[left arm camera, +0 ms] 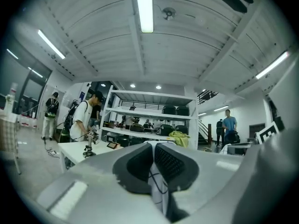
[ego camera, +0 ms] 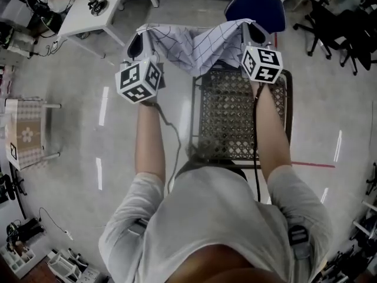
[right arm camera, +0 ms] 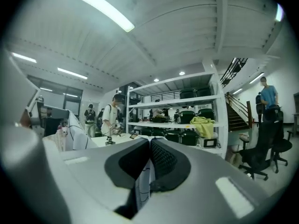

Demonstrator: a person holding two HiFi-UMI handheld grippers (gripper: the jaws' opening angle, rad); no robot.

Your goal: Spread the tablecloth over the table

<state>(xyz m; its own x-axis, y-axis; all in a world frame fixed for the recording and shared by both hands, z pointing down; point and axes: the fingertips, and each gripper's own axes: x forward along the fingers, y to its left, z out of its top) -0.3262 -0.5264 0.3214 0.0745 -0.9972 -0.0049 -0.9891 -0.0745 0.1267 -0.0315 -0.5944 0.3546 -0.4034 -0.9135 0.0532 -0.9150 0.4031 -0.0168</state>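
The tablecloth (ego camera: 191,46), white with thin dark grid lines, hangs in a sagging fold between my two raised grippers. My left gripper (ego camera: 140,37) is shut on its left corner and my right gripper (ego camera: 253,31) on its right corner. Under the cloth's right half stands the table (ego camera: 235,117), a dark wire-mesh top on a metal frame, mostly bare. In the left gripper view a strip of cloth (left arm camera: 156,181) is pinched between the closed pads of the left gripper (left arm camera: 153,146). The right gripper view shows cloth (right arm camera: 142,181) clamped the same way in the right gripper (right arm camera: 149,141). Both grippers point level.
A blue chair (ego camera: 256,7) stands just beyond the table. A white desk (ego camera: 94,5) is at the far left, a small table with a patterned cover (ego camera: 26,131) at the left edge, black office chairs (ego camera: 336,28) at the right. Shelving (left arm camera: 149,115) and people stand ahead.
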